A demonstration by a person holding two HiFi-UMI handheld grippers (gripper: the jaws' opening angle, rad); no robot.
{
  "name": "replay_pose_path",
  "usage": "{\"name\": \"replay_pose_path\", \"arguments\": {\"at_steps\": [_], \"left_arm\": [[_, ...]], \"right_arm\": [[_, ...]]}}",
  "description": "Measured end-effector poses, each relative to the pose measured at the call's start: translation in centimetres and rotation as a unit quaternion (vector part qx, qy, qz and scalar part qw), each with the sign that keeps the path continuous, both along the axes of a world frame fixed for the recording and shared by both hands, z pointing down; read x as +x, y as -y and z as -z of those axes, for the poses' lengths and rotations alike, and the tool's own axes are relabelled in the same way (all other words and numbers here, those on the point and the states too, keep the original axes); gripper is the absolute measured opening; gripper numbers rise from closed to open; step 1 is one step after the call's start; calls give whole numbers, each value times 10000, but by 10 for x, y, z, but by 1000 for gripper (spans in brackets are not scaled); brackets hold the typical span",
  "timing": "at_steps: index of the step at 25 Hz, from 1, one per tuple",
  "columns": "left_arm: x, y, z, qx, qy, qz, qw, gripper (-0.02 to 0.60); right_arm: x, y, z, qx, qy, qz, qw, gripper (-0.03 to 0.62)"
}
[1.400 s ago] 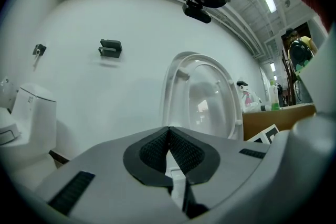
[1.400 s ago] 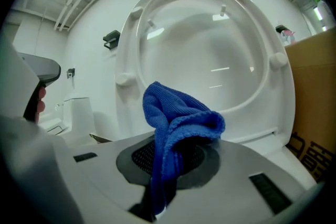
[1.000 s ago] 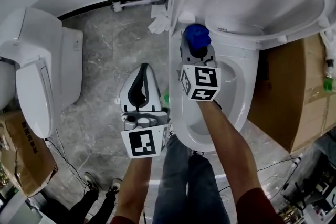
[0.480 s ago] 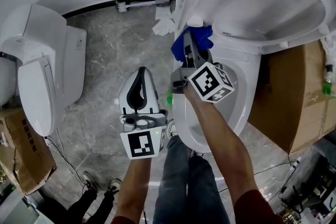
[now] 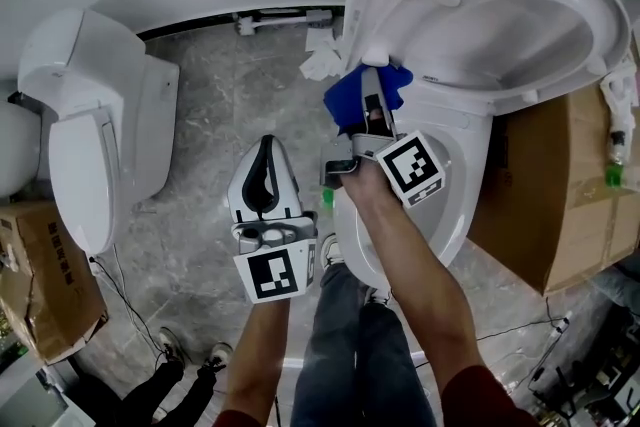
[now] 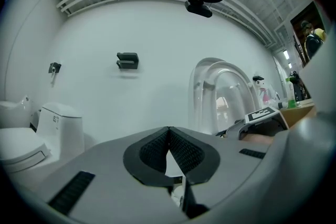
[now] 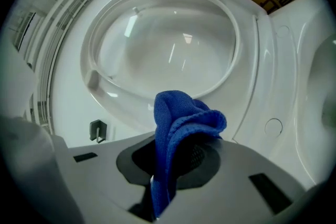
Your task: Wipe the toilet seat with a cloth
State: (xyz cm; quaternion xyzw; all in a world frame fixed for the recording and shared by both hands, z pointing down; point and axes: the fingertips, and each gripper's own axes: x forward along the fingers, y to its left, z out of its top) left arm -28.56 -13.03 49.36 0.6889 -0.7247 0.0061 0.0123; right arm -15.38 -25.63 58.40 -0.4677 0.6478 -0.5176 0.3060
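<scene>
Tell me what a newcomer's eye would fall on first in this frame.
The blue cloth stands out against all the white: it is clamped in the right tongs, close by the lower edge of the raised toilet seat at the head view's upper right. The left tongs are shut and empty, held over the grey floor, with a second toilet at far left.

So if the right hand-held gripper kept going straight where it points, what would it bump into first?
Most likely the rim of the raised white plastic toilet seat, straight ahead of the right hand-held gripper and its blue cloth; the gap is hard to judge.
</scene>
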Motion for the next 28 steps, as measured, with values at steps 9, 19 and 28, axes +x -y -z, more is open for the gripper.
{"name": "replay_pose_path", "arguments": {"at_steps": [9,19,28], "left_arm": [[-5,-8,39,127,38,58,9999,15],[-3,-12,80,208,-23,62,9998,15],[-3,-11,121,283,-56,42,9996,15]], "right_arm": [[5,-10,33,-136,510,-242,9983,60],[10,7,134,453,670,-253,9964,60],[19,11,203,593,852,-368,9939,60]]}}
